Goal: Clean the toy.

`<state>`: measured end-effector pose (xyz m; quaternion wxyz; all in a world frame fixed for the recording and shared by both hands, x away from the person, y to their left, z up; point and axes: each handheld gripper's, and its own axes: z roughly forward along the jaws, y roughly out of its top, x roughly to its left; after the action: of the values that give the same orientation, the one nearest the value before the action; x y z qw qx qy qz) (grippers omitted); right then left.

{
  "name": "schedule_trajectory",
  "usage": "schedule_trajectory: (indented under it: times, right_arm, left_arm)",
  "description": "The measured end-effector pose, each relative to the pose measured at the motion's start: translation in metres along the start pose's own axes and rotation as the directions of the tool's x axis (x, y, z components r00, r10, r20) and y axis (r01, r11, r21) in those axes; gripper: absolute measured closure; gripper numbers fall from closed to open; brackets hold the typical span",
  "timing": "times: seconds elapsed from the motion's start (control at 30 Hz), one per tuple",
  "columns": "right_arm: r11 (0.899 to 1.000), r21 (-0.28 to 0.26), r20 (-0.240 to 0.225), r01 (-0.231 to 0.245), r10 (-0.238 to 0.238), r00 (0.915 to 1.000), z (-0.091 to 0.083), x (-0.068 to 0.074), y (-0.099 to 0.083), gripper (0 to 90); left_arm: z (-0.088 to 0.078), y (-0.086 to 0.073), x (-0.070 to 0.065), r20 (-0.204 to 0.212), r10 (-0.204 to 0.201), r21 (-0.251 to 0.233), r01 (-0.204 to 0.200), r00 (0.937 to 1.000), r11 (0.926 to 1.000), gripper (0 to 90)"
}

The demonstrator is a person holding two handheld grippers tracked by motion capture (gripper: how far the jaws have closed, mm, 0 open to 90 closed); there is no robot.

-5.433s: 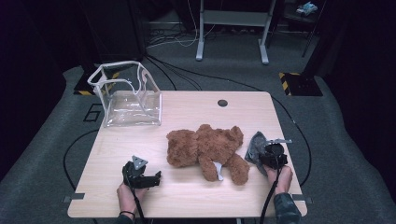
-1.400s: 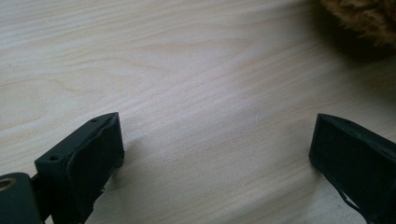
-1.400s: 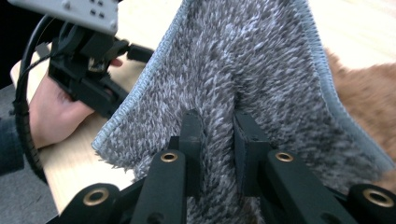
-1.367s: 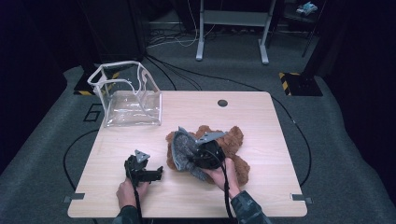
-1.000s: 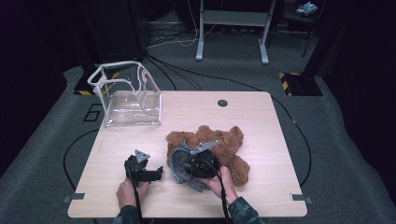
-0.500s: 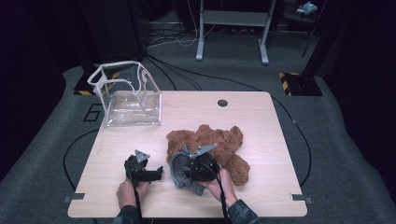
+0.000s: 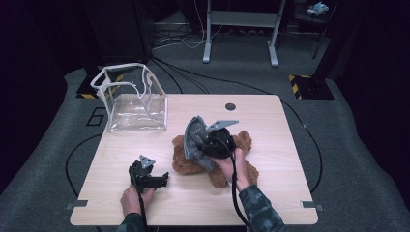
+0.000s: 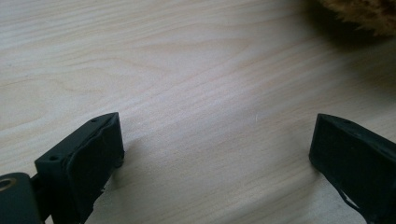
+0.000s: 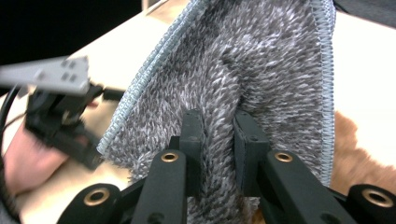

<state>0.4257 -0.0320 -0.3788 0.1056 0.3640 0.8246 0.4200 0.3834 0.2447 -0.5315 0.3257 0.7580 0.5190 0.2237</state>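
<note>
Grey fluffy cloth (image 9: 261,70) is pinched in your right gripper (image 9: 219,128) – above the brown teddy bear (image 7: 244,145). Your left gripper (image 8: 215,140) rests spread on the wooden table (image 7: 270,121); the clear bag (image 7: 133,104) stands well apart.

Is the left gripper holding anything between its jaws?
No, the left gripper has its jaws wide apart over bare table.

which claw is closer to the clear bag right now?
Left. The left claw rests on the table in front of the clear bag, open. The right claw is farther off, raised over the teddy, shut on a grey cloth.
</note>
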Motion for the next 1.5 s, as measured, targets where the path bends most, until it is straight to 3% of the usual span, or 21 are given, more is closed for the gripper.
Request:
schedule_trajectory:
  times: [0.27,0.3,0.43,0.53,0.6,0.8,1.17,1.4,1.5]
  right_arm:
    - [1.0,0.005,0.043,-0.029,0.028,0.9987,0.022,-0.013,0.019,75.9]
    - [0.999,0.021,0.042,-0.049,0.048,0.998,0.025,-0.012,0.02,75.8]
    - [0.998,0.052,0.04,-0.027,0.025,0.9989,0.036,-0.012,0.02,75.9]
    - [0.998,0.06,0.03,-0.031,0.03,0.9991,0.036,-0.006,0.019,76.0]
    - [0.998,0.058,0.019,-0.008,0.007,0.9998,0.034,-0.003,0.017,76.0]
    - [0.998,0.051,-0.005,0.025,-0.024,0.9997,0.028,0.006,0.006,76.1]
    - [0.999,0.031,-0.046,0.018,-0.016,0.9988,0.018,0.017,-0.019,76.1]
    - [0.998,0.055,-0.076,0.006,-0.002,0.9971,0.018,0.025,-0.04,76.3]
    - [0.997,0.072,-0.087,0.022,-0.015,0.9961,0.02,0.028,-0.049,76.3]
  left_arm:
    - [0.0,0.0,0.0,0.001,-0.001,0.001,0.001,1.0,1.0,2.9]
    - [0.0,0.0,0.0,0.0,-0.001,0.001,0.001,1.0,1.0,2.9]
    - [0.0,0.0,0.0,0.002,-0.007,0.0,0.007,1.0,1.0,2.9]
    - [-0.001,0.0,0.001,0.002,0.014,0.013,-0.014,0.9999,0.9998,2.9]
    - [0.0,0.0,0.0,0.0,-0.001,0.0,0.001,1.0,1.0,2.9]
    - [0.0,0.0,0.0,0.001,-0.001,0.001,0.001,1.0,1.0,2.9]
    - [0.0,0.0,0.0,0.0,0.0,0.001,0.0,1.0,1.0,2.9]
    - [0.0,0.0,0.0,0.001,-0.002,0.0,0.002,1.0,1.0,2.9]
    - [0.0,0.0,0.0,-0.001,-0.004,-0.002,0.004,1.0,1.0,2.9]
